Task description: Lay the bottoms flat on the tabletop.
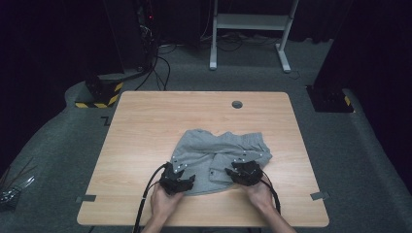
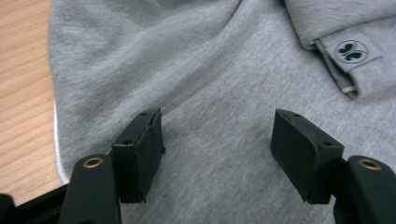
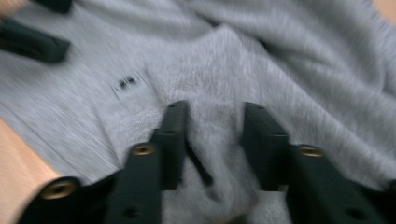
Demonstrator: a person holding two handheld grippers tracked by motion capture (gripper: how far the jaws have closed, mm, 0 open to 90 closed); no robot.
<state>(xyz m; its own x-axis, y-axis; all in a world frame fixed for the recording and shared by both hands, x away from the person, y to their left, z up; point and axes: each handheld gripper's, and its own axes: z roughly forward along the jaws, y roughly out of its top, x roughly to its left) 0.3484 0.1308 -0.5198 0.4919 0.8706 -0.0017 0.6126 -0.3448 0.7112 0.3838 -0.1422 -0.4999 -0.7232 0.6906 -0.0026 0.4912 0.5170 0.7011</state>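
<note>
A crumpled grey garment [image 1: 218, 150] with a row of snaps lies on the near half of the wooden table [image 1: 145, 121]. My left gripper [image 1: 182, 171] sits at the garment's near left edge. In the left gripper view it [image 2: 217, 140] is open, its jaws wide apart over flat grey fabric [image 2: 210, 93], with a small butterfly label [image 2: 352, 50] farther off. My right gripper [image 1: 240, 170] is at the near right part of the garment. Its blurred view shows it [image 3: 215, 135] open, jaws partly apart with a raised fold of fabric [image 3: 215, 93] in the gap.
The table has a cable hole [image 1: 237, 104] near its far edge and grey tape marks [image 1: 86, 198] at the near corners. Beyond it stand a white desk frame [image 1: 252, 22], cables and a yellow-black striped base [image 1: 99, 97] on the grey floor.
</note>
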